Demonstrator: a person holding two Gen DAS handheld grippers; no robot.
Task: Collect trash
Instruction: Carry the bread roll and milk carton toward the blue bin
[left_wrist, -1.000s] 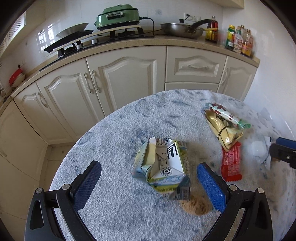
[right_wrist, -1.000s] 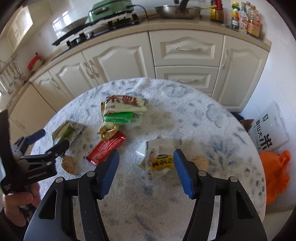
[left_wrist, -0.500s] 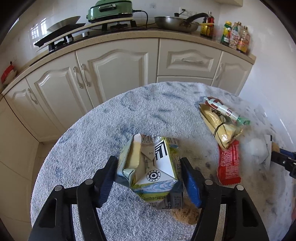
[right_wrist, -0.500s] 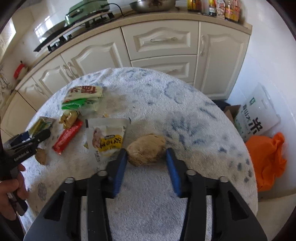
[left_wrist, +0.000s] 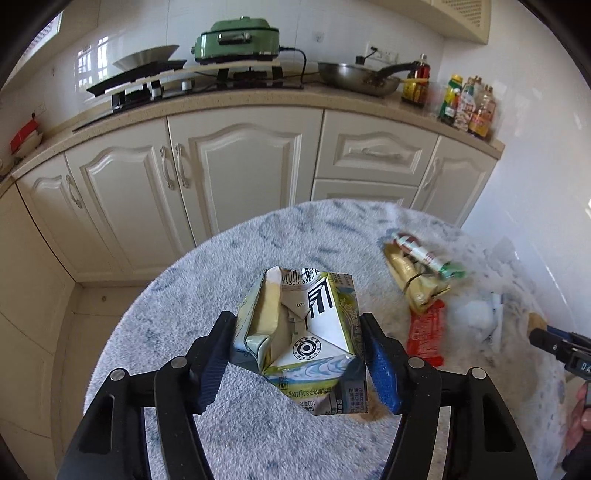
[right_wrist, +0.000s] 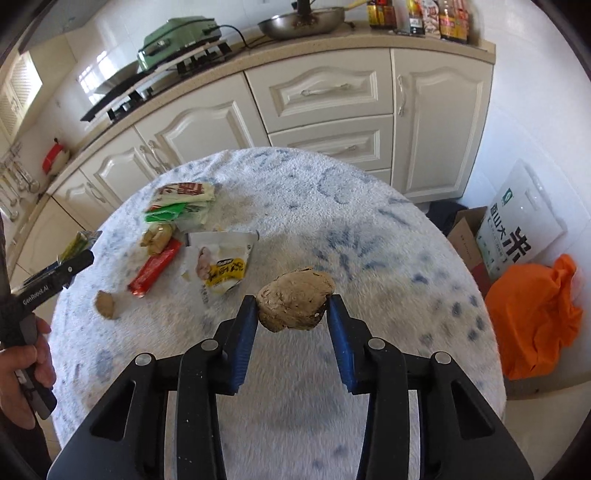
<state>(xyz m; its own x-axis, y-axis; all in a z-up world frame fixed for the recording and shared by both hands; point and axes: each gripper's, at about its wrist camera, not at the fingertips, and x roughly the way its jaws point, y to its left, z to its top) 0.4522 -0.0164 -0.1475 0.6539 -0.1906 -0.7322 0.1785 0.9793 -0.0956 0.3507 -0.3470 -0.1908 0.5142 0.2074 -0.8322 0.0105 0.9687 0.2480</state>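
we hold the crushed carton (left_wrist: 301, 332) clamped in the left gripper (left_wrist: 301, 354), above the fluffy round table (left_wrist: 221, 273). the right gripper (right_wrist: 291, 325) is clamped on a brown crumpled wad (right_wrist: 293, 299), also raised over the table. a red wrapper (right_wrist: 155, 267), a yellow-white pouch (right_wrist: 221, 264) and a green-white packet (right_wrist: 181, 206) lie on the table between the two grippers

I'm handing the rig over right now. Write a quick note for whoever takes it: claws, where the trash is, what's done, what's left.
Left claw: shut on the crushed carton.
Right claw: shut on the brown lump.
On the table: yellow packet, red wrapper, green-and-white wrappers, gold wrapper, small brown scrap.
Done: two pieces gripped.
Left: bin both, then collect the rest. No bin in view.
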